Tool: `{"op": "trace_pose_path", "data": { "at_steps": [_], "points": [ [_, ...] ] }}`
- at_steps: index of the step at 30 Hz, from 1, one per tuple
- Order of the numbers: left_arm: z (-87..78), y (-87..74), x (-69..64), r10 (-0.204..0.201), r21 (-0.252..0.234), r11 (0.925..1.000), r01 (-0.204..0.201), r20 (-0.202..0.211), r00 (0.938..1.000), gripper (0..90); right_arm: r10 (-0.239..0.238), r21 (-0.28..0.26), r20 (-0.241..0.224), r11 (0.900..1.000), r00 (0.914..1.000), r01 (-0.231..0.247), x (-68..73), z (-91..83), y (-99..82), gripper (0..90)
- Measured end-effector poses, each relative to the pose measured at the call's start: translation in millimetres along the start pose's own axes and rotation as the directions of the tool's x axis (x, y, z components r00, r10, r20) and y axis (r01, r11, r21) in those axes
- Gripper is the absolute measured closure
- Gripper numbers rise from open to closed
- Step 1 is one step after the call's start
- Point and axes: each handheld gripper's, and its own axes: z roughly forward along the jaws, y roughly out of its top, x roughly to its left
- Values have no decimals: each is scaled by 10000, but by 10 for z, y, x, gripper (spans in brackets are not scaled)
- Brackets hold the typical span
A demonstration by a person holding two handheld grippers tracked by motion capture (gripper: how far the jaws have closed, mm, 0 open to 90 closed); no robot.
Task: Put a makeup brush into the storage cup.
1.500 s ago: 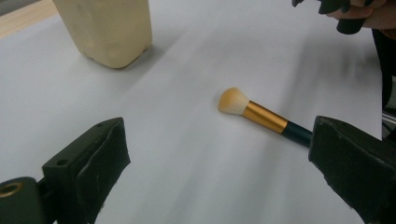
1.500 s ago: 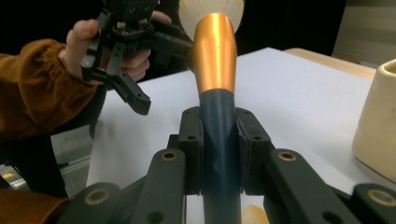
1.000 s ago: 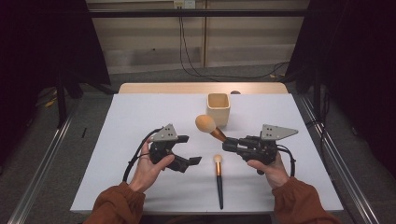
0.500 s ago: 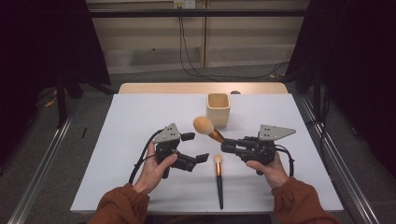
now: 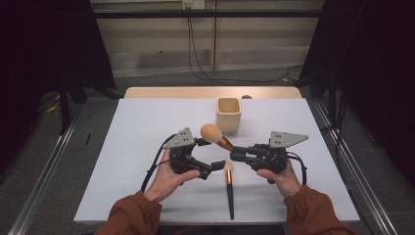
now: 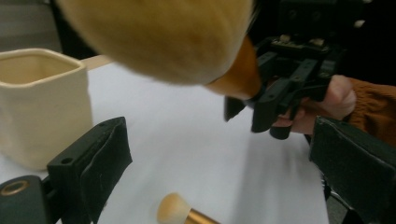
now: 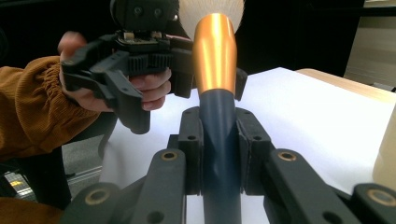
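The right tongs point(image 5: 234, 152) clamp the big brush point(image 5: 217, 136) by its handle, so the wide left tongs point(image 5: 211, 155), just opening, can take it.

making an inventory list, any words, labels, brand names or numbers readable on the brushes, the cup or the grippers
None can be read.
Large brush: plain copper ferrule and dark handle, no print.
Small brush: no visible marking; too small to tell.
Cup: plain cream wall.
Left gripper and right gripper: no lettering visible.
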Motion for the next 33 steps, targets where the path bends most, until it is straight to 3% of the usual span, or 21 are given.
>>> {"op": "trace_pose_path", "data": {
  "at_steps": [6, 8, 14, 25, 33],
  "points": [
    [62, 30, -16, 11, -34, 10000, -10, 214, 9998, 59, 29, 18, -49, 10000, 10000, -29, -7, -3, -2, 752],
    [74, 33, -25, 194, -201, 9996, -193, 88, 9998, 117, 20, 46, -88, 10000, 10000, -19, -7, -2, -5, 752],
    [68, 65, 8, 32, -616, 9981, -24, 114, 9999, 226, -23, 46, -155, 10000, 9999, 24, -2, 5, -7, 752],
    [93, 65, 39, -278, -999, 9945, 318, 421, 9987, 411, -34, 23, -252, 10000, 9997, 35, 2, 15, -16, 752],
    [86, 72, 38, -255, -1045, 9940, 323, 654, 9975, 525, -103, 50, -319, 9999, 9994, 104, 6, 26, -29, 752]
  ]
}}
